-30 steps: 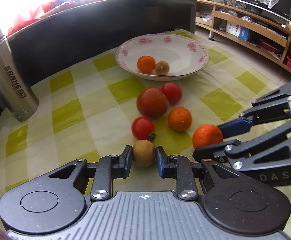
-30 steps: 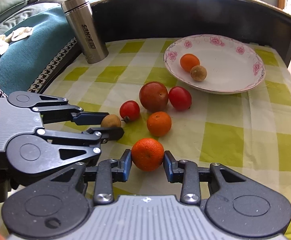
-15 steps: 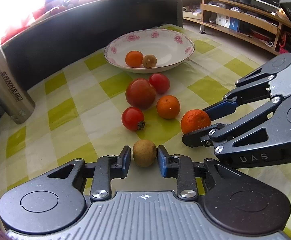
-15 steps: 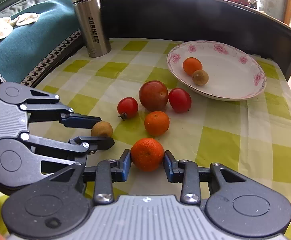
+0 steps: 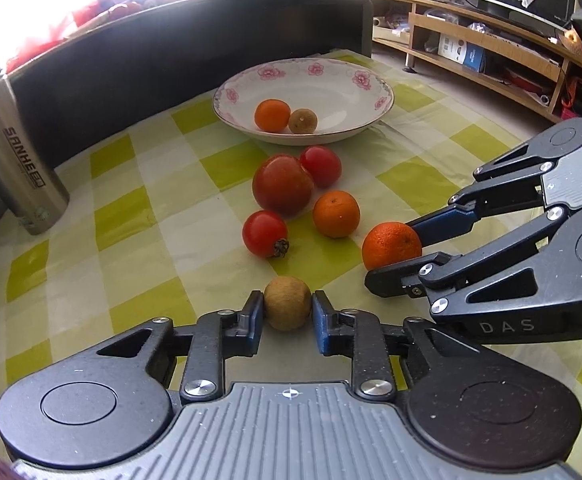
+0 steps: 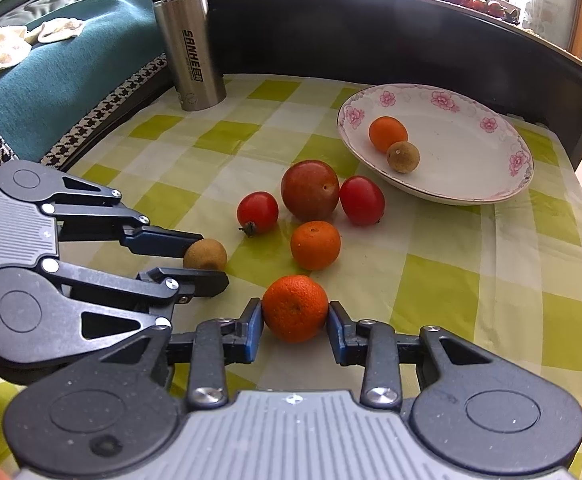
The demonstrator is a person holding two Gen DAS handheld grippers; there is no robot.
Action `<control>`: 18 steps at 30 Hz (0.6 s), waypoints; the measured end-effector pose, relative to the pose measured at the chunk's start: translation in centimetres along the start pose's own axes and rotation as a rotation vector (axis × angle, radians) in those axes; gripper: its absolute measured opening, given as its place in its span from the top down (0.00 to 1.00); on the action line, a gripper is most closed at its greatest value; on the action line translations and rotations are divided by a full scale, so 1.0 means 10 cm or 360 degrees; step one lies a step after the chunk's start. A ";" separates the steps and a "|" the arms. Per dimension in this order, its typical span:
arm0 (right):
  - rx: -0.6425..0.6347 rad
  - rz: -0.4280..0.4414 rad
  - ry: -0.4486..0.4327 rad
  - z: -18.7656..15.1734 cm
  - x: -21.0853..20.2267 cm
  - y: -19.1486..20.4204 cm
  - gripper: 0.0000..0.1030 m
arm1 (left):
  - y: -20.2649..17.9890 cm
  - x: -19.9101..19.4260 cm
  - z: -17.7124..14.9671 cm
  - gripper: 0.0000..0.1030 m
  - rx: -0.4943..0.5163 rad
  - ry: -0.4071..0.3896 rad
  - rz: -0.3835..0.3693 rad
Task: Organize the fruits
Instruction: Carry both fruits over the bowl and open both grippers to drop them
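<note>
A tablecloth (image 5: pixel 123 216) of yellow-green and white checks covers the table, backed by a dark curved rail (image 6: pixel 371 36) with red fruit heaped blurrily beyond it. A steel flask (image 6: pixel 189 40) marked SANHE stands upright at the cloth's far left corner, next to a teal cushion (image 6: pixel 71 80) with a houndstooth border. In the left wrist view a low wooden shelf unit (image 5: pixel 487 48) runs along the room's far side under a lace-draped screen. A white bowl (image 5: pixel 355 104) with pink flowers on its rim sits at the far end of the cloth and holds a small mandarin (image 5: pixel 272 115) touching a brown longan (image 5: pixel 303 121). On the cloth just before the bowl lie a large dull-red tomato (image 5: pixel 283 185) touching a smaller glossy tomato (image 5: pixel 320 166), a stemmed cherry tomato (image 5: pixel 265 233) near them, and a smooth mandarin (image 5: pixel 336 214) just beside. The left gripper (image 5: pixel 287 312) is clamped narrowly on a round, matte tan longan (image 5: pixel 287 308), which sits low at the cloth; whether it touches the cloth I cannot tell. The right gripper (image 6: pixel 295 322) pinches a pebbly, deep orange mandarin (image 6: pixel 295 308) between its blue pads, likewise close to the cloth, nearest the cameras of all the fruit. The two grippers lie side by side, their tips near each other.
</note>
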State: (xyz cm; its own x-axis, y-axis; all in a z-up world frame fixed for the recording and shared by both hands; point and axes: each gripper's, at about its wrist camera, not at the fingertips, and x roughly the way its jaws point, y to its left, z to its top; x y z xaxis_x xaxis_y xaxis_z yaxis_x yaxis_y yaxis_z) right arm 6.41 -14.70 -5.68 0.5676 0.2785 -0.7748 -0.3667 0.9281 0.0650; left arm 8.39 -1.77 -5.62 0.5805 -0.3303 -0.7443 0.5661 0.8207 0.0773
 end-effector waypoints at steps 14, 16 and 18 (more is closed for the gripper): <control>0.0110 -0.0032 -0.0103 0.18 -0.19 -0.10 0.62 | 0.06 -0.18 0.23 0.68 -0.0117 -0.0122 -0.0009; 0.0125 -0.0036 -0.0128 0.20 -0.23 -0.13 0.62 | 0.05 -0.20 0.27 0.68 -0.0117 -0.0151 0.0000; 0.0129 -0.0050 -0.0146 0.23 -0.26 -0.15 0.62 | 0.04 -0.21 0.30 0.69 -0.0122 -0.0166 0.0003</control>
State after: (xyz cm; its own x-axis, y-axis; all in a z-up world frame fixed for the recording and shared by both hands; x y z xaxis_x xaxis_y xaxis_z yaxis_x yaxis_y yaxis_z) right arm 7.16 -16.25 -2.33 0.6445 0.2668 -0.7166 -0.2889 0.9526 0.0950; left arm 9.16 -2.19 -2.01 0.6416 -0.3721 -0.6707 0.5208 0.8533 0.0248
